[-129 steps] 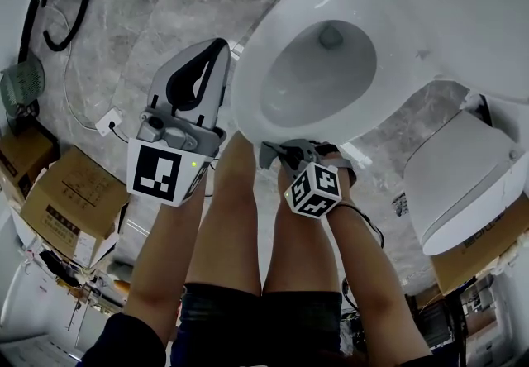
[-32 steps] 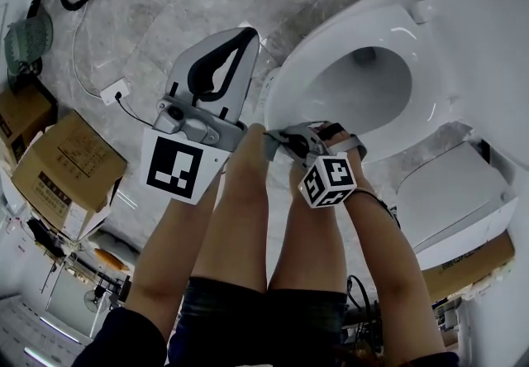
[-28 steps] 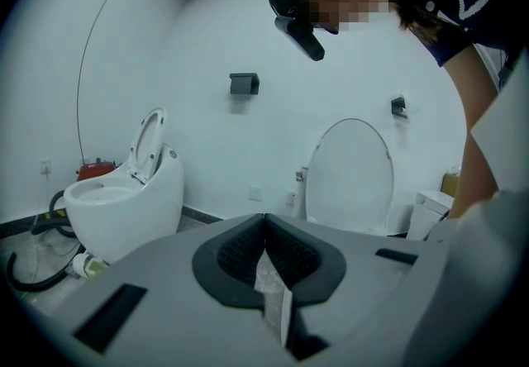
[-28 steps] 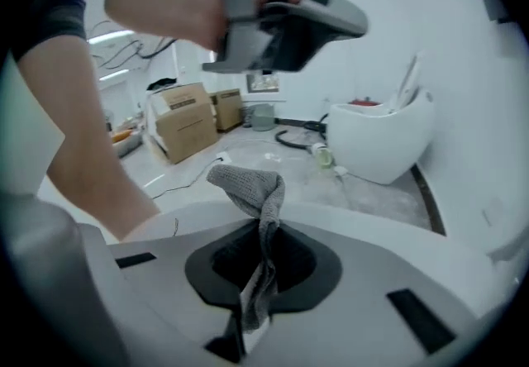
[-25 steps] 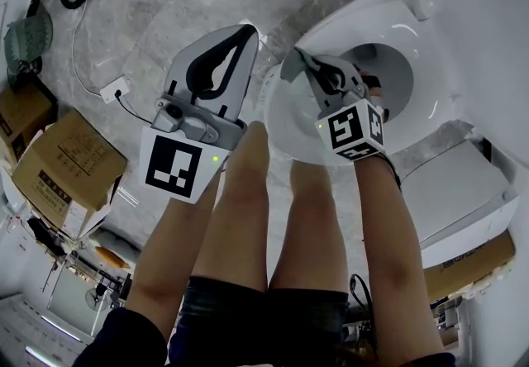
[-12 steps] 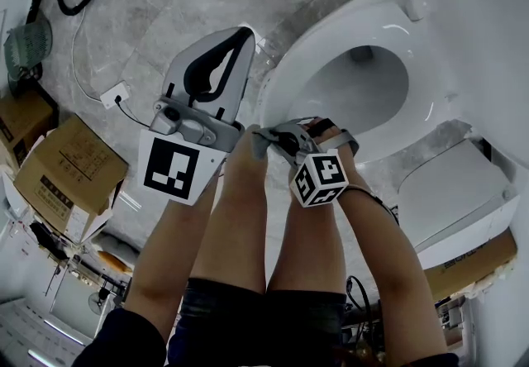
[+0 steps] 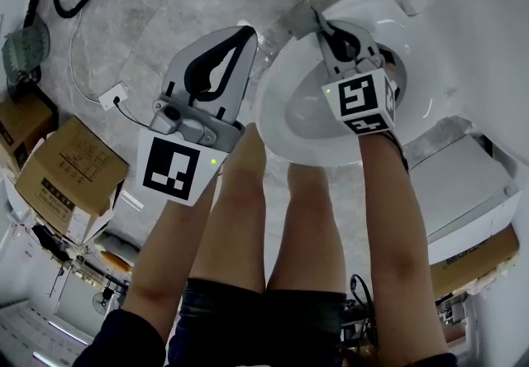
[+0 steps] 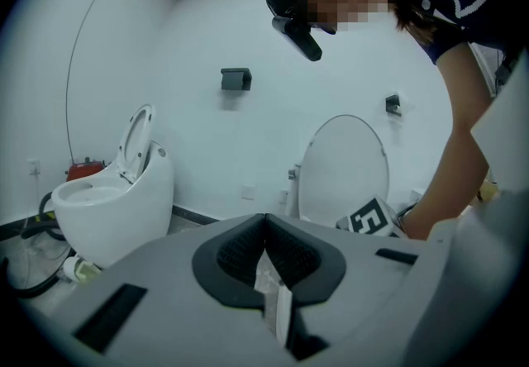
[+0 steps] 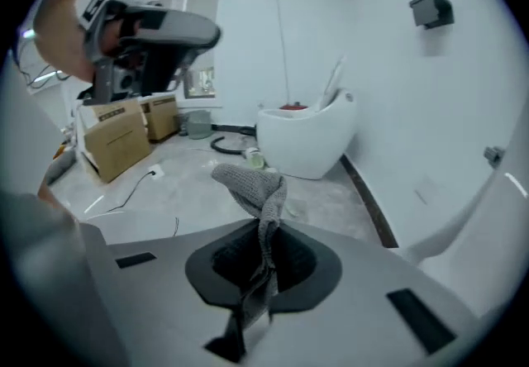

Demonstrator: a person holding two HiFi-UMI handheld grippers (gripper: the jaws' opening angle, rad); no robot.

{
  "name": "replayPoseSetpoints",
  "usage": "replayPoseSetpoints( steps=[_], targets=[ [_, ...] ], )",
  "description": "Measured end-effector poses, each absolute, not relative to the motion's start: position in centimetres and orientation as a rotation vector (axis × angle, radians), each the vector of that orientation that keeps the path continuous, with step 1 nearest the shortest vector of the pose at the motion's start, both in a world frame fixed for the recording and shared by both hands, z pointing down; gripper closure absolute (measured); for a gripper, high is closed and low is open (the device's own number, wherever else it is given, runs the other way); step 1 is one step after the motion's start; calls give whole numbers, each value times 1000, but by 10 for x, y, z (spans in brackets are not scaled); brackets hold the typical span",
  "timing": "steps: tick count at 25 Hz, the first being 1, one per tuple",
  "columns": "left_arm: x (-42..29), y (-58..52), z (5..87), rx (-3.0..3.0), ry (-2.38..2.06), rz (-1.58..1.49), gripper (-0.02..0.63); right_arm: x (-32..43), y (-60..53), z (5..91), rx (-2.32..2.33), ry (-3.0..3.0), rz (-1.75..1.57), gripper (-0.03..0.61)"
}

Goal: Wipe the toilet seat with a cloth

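The right tool (image 7: 316,20), clamped on the grey cloth (image 9: 258,185), holds it over the left rim of the toilet seat (image 7: 277,101), nearer than the left tool (image 7: 241,33), whose jaws are together beside the bowl.

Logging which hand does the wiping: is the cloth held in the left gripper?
No, the right gripper view shows the grey cloth pinched between the jaws of the right gripper.

No word, number or brand could be read. Print on the cardboard boxes (image 7: 62,183), left of the toilet (image 7: 277,101), was too small to make out. The two marker cubes (image 7: 175,173) (image 7: 361,101) bore only black-and-white square patterns.
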State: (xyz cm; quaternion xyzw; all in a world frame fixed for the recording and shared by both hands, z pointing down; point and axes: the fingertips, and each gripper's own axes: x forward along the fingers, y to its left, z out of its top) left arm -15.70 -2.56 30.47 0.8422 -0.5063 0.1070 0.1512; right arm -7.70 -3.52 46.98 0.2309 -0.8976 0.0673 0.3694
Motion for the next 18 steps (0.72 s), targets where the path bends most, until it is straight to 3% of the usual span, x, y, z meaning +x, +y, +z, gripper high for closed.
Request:
replayPoseSetpoints(
  steps=[4, 12, 18],
  targets=[
    [-156, -30, 303, 2421, -1453, 305, 595, -78, -37, 467, 572, -2315, 169, 541],
    [-152, -36, 302, 2440, -1435, 319, 595, -135, 164, 471, -257, -2365, -6, 541],
    [-148, -36, 306, 2436, -1433, 306, 595, -86, 100, 494, -38, -2281, 4, 541]
  ],
)
